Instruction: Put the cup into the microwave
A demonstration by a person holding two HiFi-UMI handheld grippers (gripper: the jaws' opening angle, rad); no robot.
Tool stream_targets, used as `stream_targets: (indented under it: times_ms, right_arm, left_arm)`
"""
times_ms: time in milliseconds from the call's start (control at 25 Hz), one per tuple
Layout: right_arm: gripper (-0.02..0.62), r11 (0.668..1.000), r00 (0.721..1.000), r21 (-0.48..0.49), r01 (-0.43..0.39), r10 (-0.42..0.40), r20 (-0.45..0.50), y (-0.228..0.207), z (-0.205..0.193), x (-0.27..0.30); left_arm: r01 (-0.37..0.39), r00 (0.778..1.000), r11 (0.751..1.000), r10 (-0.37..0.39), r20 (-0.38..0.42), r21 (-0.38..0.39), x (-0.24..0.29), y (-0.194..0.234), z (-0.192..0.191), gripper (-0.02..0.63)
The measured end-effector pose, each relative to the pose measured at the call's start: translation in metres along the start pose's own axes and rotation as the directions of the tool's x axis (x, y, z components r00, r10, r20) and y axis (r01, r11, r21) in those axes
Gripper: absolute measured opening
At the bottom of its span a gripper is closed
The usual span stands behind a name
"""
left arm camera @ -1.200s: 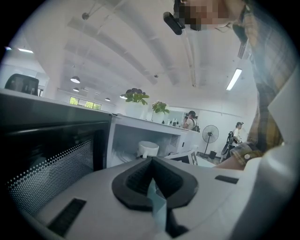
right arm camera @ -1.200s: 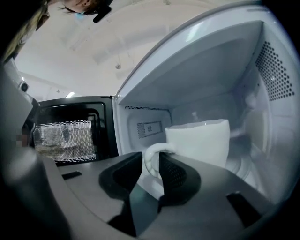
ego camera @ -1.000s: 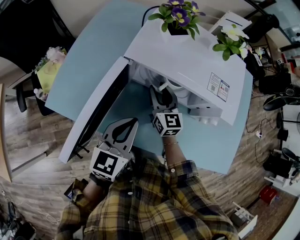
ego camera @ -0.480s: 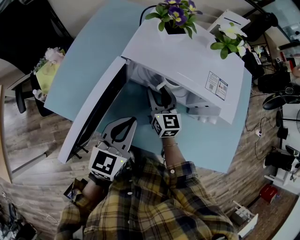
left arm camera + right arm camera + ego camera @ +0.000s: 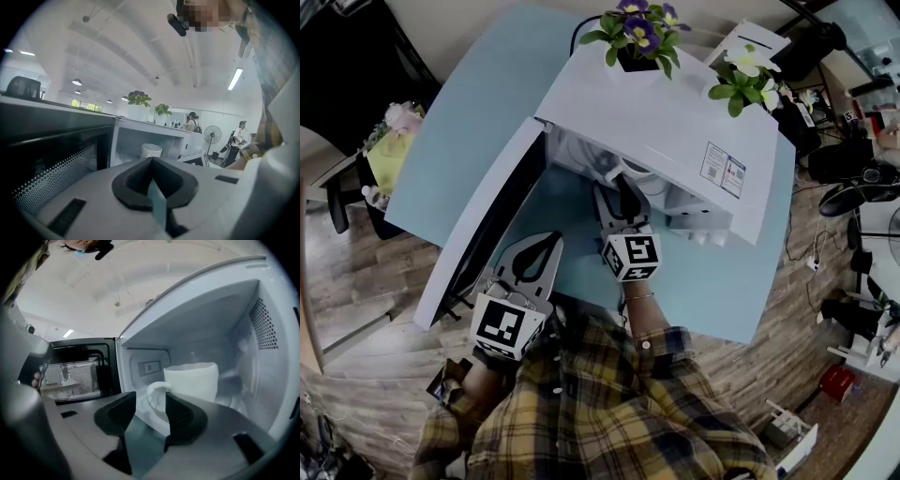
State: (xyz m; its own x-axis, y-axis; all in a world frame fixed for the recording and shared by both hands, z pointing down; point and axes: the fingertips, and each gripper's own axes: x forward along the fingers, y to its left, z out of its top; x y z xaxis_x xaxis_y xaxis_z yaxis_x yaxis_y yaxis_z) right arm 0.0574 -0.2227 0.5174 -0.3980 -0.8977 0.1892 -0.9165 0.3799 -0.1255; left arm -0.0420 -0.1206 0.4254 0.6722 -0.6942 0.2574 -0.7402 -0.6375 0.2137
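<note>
The white cup (image 5: 192,380) stands inside the open white microwave (image 5: 675,112), handle towards me, and shows small in the left gripper view (image 5: 151,150). My right gripper (image 5: 151,397) is at the oven's mouth (image 5: 617,187). Its jaws stand open on either side of the cup's handle (image 5: 154,399), and the pads do not press on it. My left gripper (image 5: 151,160) hangs back over the table beside the swung-out door (image 5: 487,234), its tips (image 5: 549,240) together and nothing between them.
Two potted flowers (image 5: 642,33) (image 5: 750,75) sit on top of the microwave. The light blue table (image 5: 459,131) carries it. The door's mesh window (image 5: 51,183) is close on my left. People (image 5: 192,122) and a fan (image 5: 212,136) stand far behind.
The right gripper's jaws look slightly wider at the microwave's mouth. Both hands stay about where they were, and the head view has shifted a little.
</note>
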Motion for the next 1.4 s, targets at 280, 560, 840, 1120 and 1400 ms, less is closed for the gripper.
stream_targets:
  times_ms: [280, 560, 840, 1120, 1400]
  right_arm:
    - [0.179, 1.000, 1.000, -0.008, -0.004, 0.004, -0.016, -0.001, 0.008, -0.016]
    - [0.179, 1.000, 1.000, 0.010, -0.027, 0.027, -0.008, -0.005, 0.026, -0.040]
    - [0.179, 0.996, 0.997, 0.049, -0.079, 0.078, 0.013, 0.000, 0.049, -0.070]
    - [0.178, 0.995, 0.994, 0.019, -0.101, 0.101, 0.039, 0.000, 0.079, -0.106]
    - [0.159, 0.994, 0.991, -0.029, -0.102, 0.104, 0.080, 0.001, 0.110, -0.142]
  left_arm:
    - [0.003, 1.000, 1.000, -0.003, 0.021, 0.008, 0.001, 0.003, 0.010, -0.009]
    - [0.022, 0.999, 1.000, -0.023, 0.045, 0.021, 0.008, 0.001, 0.022, -0.008]
    - [0.057, 0.996, 0.998, -0.059, 0.064, 0.039, 0.017, -0.009, 0.033, -0.008]
    - [0.094, 0.992, 0.994, -0.098, 0.078, 0.059, 0.026, -0.024, 0.044, -0.009]
    - [0.122, 0.987, 0.989, -0.129, 0.098, 0.078, 0.030, -0.040, 0.052, -0.009]
